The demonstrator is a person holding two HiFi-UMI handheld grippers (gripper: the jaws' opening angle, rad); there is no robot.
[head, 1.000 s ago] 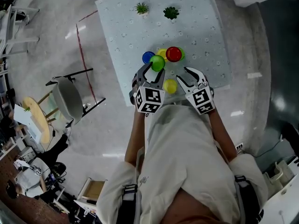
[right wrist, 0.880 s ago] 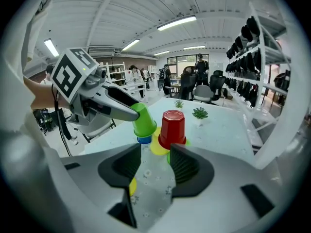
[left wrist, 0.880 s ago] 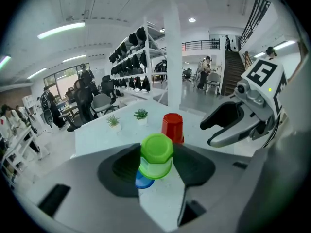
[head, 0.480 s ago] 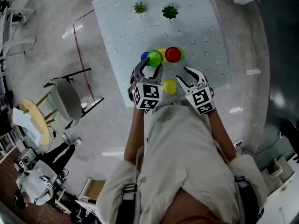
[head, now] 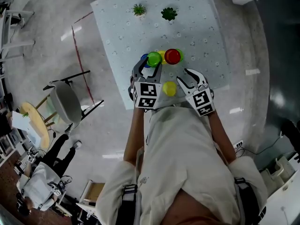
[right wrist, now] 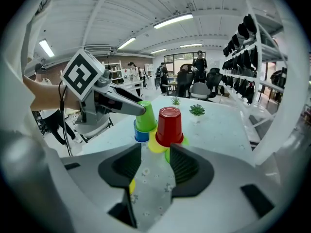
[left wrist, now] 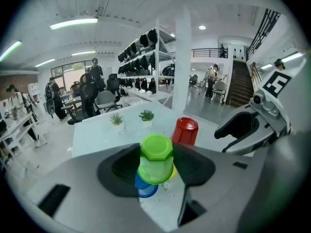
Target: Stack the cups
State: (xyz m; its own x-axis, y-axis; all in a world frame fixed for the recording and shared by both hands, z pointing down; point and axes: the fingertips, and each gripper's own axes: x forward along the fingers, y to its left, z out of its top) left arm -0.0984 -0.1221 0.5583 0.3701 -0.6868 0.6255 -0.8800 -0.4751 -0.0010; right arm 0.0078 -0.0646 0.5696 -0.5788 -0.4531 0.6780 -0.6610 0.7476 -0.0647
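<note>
My left gripper is shut on an upturned green cup, held just above a blue cup on the flowered table. In the right gripper view, one left finger presses the green cup over the blue cup. Beside them stands an upturned red cup on a yellow cup, with a second green cup behind. A lone yellow cup sits near the table's front edge, just left of my right gripper, which is open with nothing between its jaws.
Two small potted plants stand at the table's far end. A grey chair is on the floor to the left of the table. Further back, people and office chairs fill the room.
My left gripper has carried the green cup a little farther onto the table, so that it now covers most of the blue cup. The right gripper has stayed put.
</note>
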